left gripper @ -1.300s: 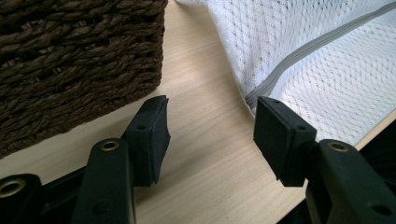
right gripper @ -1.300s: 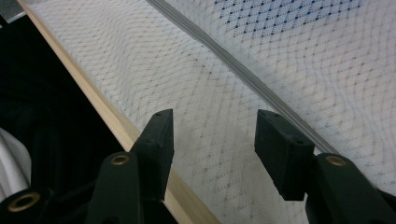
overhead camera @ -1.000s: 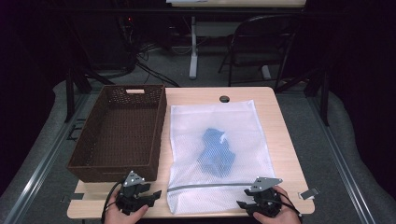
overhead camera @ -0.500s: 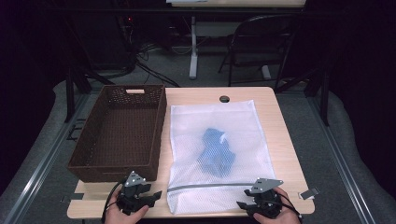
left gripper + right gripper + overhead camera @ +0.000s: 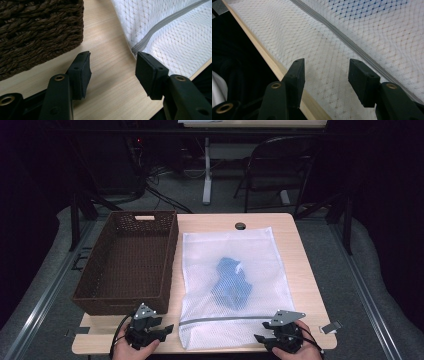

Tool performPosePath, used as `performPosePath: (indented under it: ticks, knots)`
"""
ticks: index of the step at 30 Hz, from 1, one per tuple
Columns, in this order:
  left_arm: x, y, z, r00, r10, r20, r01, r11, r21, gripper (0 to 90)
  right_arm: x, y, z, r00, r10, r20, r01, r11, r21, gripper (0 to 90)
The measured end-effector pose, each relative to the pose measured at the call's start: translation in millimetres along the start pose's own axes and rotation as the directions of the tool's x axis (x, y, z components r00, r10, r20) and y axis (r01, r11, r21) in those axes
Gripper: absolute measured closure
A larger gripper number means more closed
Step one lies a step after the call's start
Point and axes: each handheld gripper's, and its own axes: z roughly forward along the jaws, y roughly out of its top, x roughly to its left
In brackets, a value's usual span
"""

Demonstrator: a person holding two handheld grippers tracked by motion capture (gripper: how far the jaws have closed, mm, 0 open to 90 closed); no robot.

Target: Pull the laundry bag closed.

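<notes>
Mesh bag [image 5: 232,285] — white, flat, grey-zippered — lies beside woven basket [image 5: 127,262]; both tools' jaws released.

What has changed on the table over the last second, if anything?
Nothing visibly changed. The left gripper and right gripper hover open at the near edge, neither holding anything. The white mesh laundry bag with the blue cloth inside lies flat as before, beside the brown wicker basket.

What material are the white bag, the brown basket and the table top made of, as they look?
White bag: thin synthetic mesh, apparently; its open weave lets a blue item show through. Brown basket: woven twisted cord, matte, perhaps paper rope or rattan. Table top: light wood or wood-look laminate, smooth, with faint grain.
</notes>
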Motion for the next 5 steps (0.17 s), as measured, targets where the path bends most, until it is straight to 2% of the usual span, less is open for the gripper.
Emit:
performPosePath:
  ticks: [5]
  knots:
    - [-1.1, 0.0, 0.6, 1.0000, 0.001, 0.003, -0.001, 1.0000, -0.002, 45.7, 0.8, -0.1, 0.0, 1.0000, -0.002, -0.002, 0.002, 1.000, 0.000, 46.9]
